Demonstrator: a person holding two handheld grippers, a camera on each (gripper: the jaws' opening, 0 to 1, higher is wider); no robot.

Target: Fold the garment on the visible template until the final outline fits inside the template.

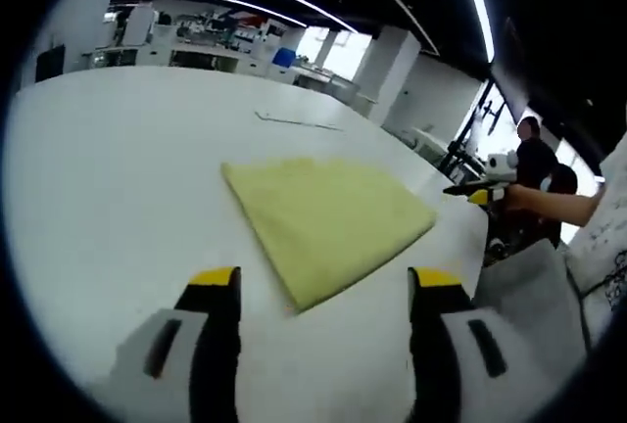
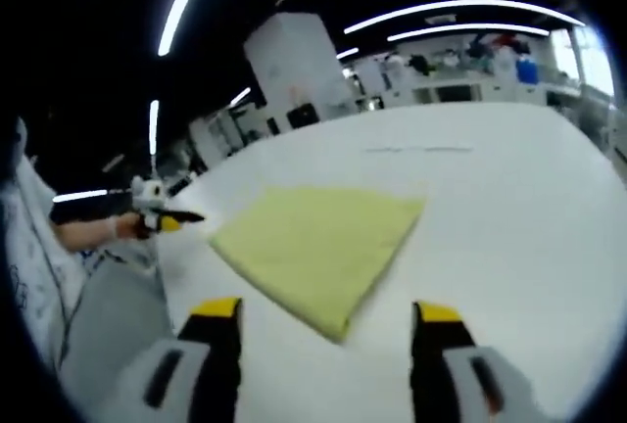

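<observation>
A pale yellow garment (image 1: 328,222) lies folded flat into a rough four-sided shape on the white table (image 1: 118,178). Its near corner points toward my left gripper (image 1: 325,286), which hovers open just short of it, nothing between the yellow-tipped jaws. In the right gripper view the same garment (image 2: 318,237) lies ahead of my right gripper (image 2: 325,310), also open and holding nothing. Each gripper shows in the other's view at the table edge: the right gripper (image 1: 480,191) and the left gripper (image 2: 171,217), both in a hand. A thin dark line (image 1: 299,120) marks the table beyond the garment.
The table's edge (image 1: 470,247) runs close behind the garment's far side, with grey floor (image 1: 529,286) below it. A person (image 1: 534,154) stands past that edge. Shelves and benches (image 1: 206,46) line the far wall. Bare table (image 2: 529,217) spreads around the garment.
</observation>
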